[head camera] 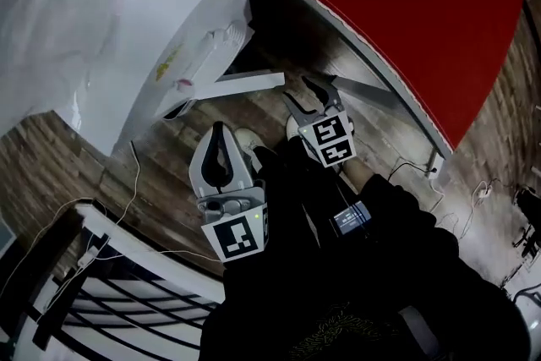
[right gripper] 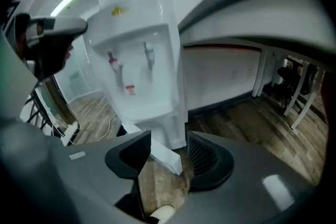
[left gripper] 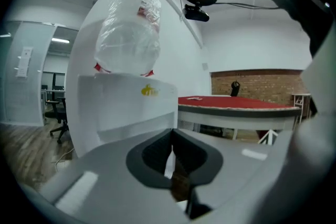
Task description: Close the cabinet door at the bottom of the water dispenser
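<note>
The white water dispenser (head camera: 182, 13) stands at the upper left in the head view, with a clear bottle (left gripper: 128, 34) on top. Its bottom cabinet door (head camera: 241, 84) hangs open and juts out over the wooden floor. My right gripper (head camera: 304, 95) is low, just right of the door's free edge, with its jaws open. In the right gripper view the door's edge (right gripper: 164, 157) shows in the gap of my right gripper (right gripper: 165, 152), a little beyond the pads and not touched. My left gripper (head camera: 221, 131) hovers nearer me, below the door, shut and empty (left gripper: 172, 157).
A red table (head camera: 406, 4) fills the upper right, close beside the dispenser. A black and white rack (head camera: 101, 283) sits at the lower left. Thin cables (head camera: 135, 182) trail over the floor. The person's shoe (head camera: 247, 138) is between the grippers.
</note>
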The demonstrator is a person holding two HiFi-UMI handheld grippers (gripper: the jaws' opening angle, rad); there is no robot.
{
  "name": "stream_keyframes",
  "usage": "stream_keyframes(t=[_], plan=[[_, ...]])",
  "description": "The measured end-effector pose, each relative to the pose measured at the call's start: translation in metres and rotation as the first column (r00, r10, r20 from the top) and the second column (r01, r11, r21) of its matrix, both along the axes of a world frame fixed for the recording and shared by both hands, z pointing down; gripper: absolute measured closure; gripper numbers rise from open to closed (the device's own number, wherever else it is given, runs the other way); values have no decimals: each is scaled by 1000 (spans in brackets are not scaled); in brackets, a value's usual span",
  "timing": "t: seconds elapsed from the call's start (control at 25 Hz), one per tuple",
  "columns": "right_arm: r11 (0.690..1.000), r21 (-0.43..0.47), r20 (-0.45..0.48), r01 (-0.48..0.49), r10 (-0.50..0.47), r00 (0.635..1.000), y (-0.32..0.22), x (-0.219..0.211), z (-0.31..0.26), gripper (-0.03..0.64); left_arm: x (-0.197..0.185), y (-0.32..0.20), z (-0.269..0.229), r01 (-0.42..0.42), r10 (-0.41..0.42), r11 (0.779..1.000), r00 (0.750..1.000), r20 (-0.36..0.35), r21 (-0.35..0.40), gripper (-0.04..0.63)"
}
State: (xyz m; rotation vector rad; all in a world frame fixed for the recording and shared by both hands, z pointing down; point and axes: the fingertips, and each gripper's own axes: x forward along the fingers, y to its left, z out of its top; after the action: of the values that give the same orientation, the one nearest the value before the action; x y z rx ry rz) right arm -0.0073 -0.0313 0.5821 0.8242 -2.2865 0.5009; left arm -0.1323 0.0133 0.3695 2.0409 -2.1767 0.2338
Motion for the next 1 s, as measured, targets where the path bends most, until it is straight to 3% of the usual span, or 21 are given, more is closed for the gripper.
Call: stream_keyframes(t=[0.12, 0.32, 0.56, 1.0], plan=[[1000, -24, -72, 1, -3, 997, -1, 6, 67, 410, -4, 3, 45, 1, -3, 998, 1000, -27, -60, 589], [998, -58, -121, -18, 11, 993, 1, 10, 132, 411, -11, 1, 99, -34, 35, 996, 999, 10, -88, 589], [995, -88, -140, -48, 35, 990, -3, 5, 154, 420, -33, -8, 129, -11, 11, 994, 1000, 0, -108, 589], [990, -137, -198, 18, -46, 979, 1, 1, 184, 428, -29, -12, 134, -34, 34, 995, 999, -2, -98, 589]])
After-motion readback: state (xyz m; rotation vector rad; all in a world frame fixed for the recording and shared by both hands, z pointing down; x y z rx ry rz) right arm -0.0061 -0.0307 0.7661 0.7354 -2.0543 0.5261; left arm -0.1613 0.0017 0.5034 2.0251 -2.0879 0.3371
